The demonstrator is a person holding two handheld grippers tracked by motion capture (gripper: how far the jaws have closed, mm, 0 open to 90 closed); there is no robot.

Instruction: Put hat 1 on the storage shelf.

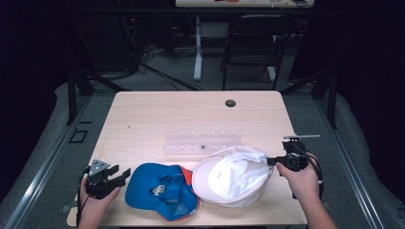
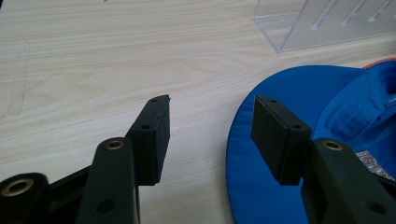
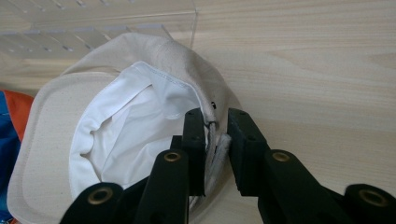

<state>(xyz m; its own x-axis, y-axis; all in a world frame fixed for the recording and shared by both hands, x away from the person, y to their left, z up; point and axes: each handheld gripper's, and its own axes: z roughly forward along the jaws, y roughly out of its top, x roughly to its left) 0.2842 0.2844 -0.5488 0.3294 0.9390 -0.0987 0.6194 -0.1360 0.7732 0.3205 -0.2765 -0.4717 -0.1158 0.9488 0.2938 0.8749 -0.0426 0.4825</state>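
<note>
A white cap [image 1: 234, 175] lies upside down at the table's front right, its brim toward the blue cap. My right gripper [image 1: 273, 161] is shut on the rear edge of the white cap [image 3: 140, 135], with the fabric rim pinched between the pads [image 3: 194, 140]. A blue cap [image 1: 162, 189] with an orange patch lies upside down to the left of it. My left gripper [image 1: 123, 174] stands open just left of the blue cap's brim [image 2: 261, 177]. In the left gripper view one pad [image 2: 273, 135] hangs over the brim and the other over bare wood.
A clear plastic rack [image 1: 203, 142] with slots stands behind both caps, mid-table. A round cable hole [image 1: 230, 103] sits near the far edge. The wooden table [image 1: 157, 114] is bare behind the rack. A dark chair [image 1: 253, 43] stands beyond the table.
</note>
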